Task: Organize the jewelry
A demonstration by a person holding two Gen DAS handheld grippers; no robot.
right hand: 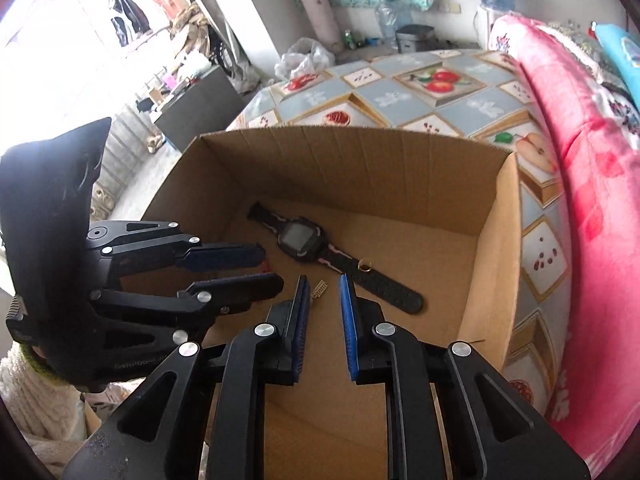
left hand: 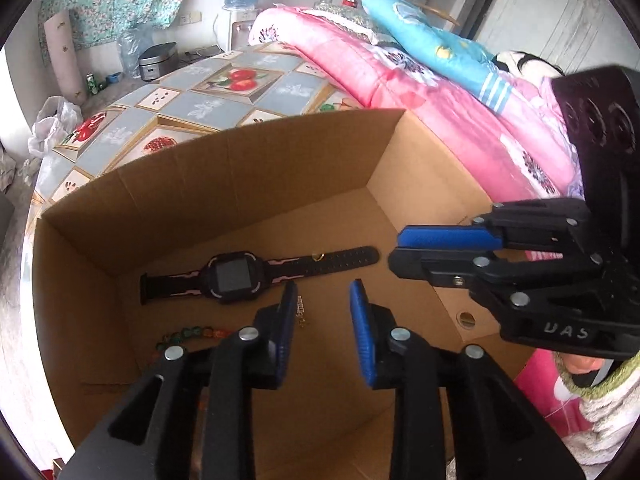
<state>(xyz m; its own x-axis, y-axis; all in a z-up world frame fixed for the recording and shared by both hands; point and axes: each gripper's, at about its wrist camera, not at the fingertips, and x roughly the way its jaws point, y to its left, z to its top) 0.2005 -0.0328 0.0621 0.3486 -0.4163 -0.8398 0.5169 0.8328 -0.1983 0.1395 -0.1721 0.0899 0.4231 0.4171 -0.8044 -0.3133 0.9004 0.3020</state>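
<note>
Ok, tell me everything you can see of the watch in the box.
The watch is black with a square dark screen, off or blank, and pink wavy marks along its rubbery-looking strap. It lies flat, face up, strap fully stretched out, on the floor of the cardboard box near the back wall. A small gold ring sits at the perforated strap end.

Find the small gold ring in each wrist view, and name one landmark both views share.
Left wrist view: the gold ring lies on the watch strap, above and right of centre, on the cardboard box floor.
Right wrist view: the gold ring sits on the strap, right of the watch face.
Shared landmark: the black smartwatch.
</note>
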